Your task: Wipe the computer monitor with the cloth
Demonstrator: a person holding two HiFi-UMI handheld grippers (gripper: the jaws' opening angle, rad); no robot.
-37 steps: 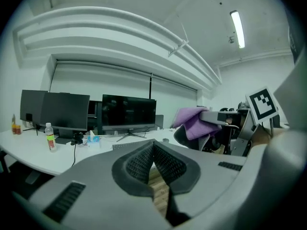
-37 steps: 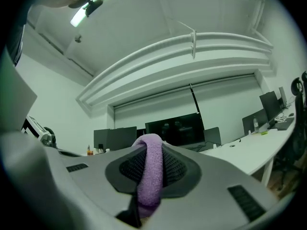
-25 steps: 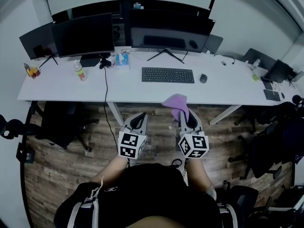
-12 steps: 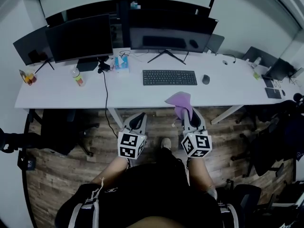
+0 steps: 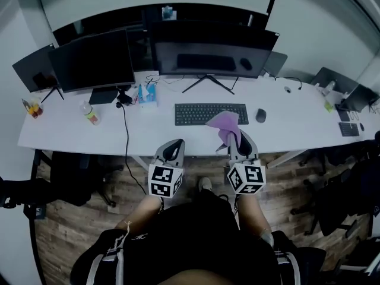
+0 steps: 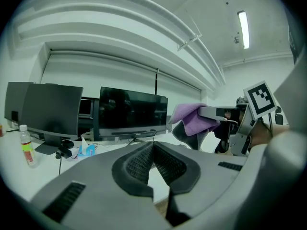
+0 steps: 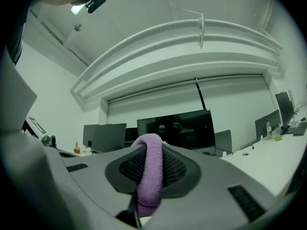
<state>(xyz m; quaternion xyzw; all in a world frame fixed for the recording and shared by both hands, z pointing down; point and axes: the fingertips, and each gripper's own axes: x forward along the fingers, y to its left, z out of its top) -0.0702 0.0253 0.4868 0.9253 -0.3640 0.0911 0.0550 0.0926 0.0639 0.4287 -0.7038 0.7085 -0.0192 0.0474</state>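
Right gripper (image 5: 236,147) is clamped on the purple cloth (image 5: 224,125). The cloth bunches up past the jaw tips, over the right end of the keyboard (image 5: 202,113). The wide monitor (image 5: 214,55) stands just behind that keyboard, not touching the cloth. Left gripper (image 5: 172,151) hangs in front of the keyboard, jaws pinched together on nothing.

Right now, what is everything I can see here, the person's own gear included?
Desk: one, white, across the room.
Large monitor: one, black, desk's back centre.
Smaller monitors: two, black, to its left.
Keyboard: one, black, before the large monitor.
Mouse: one, dark, right of keyboard.
Bottle: one, clear, desk's left.
Cloth: one, purple, held over the desk's front.
Left gripper: one, grey, shut, empty.
Right gripper: one, grey, shut on the cloth.
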